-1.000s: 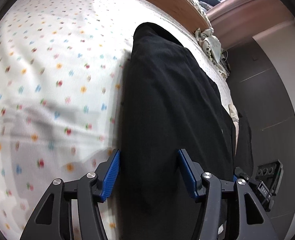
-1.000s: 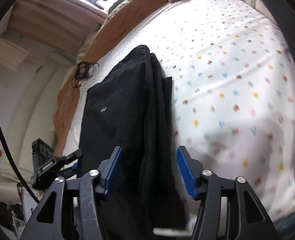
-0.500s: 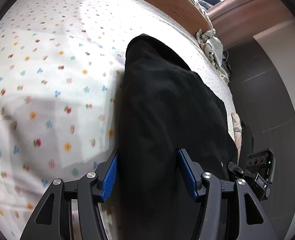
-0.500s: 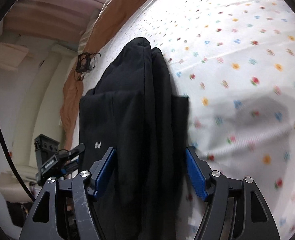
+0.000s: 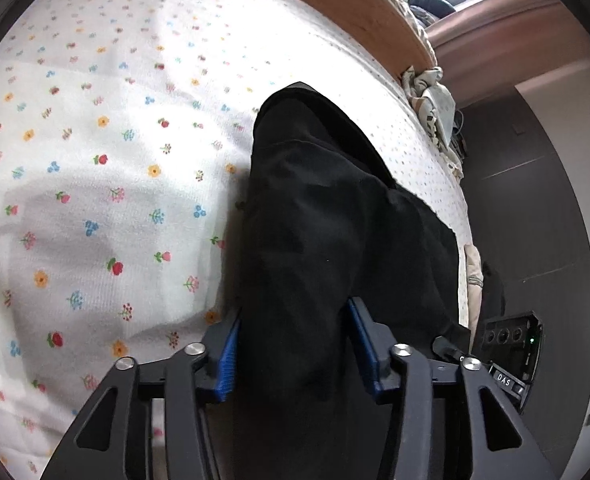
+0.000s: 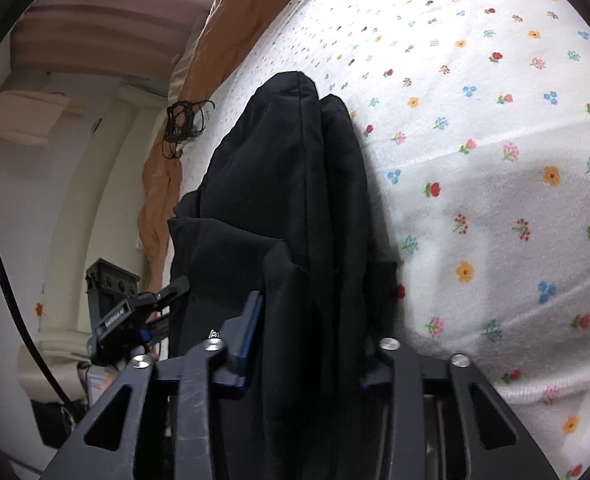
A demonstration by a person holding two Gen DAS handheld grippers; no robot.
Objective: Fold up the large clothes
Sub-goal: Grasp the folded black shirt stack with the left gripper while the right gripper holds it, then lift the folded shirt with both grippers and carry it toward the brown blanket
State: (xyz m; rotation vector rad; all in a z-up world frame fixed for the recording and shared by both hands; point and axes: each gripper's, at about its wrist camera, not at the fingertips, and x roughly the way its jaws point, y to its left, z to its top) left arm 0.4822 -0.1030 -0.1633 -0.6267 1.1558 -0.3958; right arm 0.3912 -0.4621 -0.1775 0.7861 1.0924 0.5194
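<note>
closing both sets of jaws from the wide gape of a second ago, we now pinch the near end of the black garment (image 5: pixel 335 240) lying long on the flowered bed (image 5: pixel 95 200), left gripper (image 5: pixel 293 344) and right gripper (image 6: pixel 307 344) poised to fold it.

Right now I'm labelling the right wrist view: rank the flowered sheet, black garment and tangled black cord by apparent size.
1. flowered sheet, widest area.
2. black garment, enlarged by nearness to the camera.
3. tangled black cord, smallest, though farther away.
</note>
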